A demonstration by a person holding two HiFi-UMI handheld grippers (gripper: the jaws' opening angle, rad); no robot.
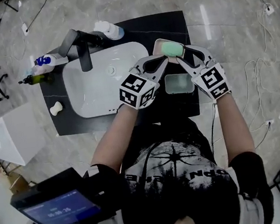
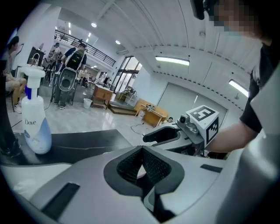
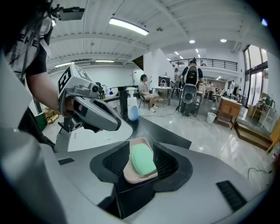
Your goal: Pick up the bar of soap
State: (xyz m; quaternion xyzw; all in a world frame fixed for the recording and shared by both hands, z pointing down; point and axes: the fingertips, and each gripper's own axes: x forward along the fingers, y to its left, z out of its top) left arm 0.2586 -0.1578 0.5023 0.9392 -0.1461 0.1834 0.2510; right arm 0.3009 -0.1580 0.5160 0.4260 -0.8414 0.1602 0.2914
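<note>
On the black worktop (image 1: 168,23), the head view has the bar of soap (image 1: 174,49) lying in a pink dish (image 1: 157,44) at 2 o'clock from the white basin (image 1: 100,88).

The left gripper view misses the soap. The left gripper (image 2: 142,165) has its jaws pressed together and empty, with a Dove bottle (image 2: 35,127) at 9 o'clock.

The right gripper view shows the right gripper (image 3: 142,168) with jaws apart, dish and soap framed between them.
</note>
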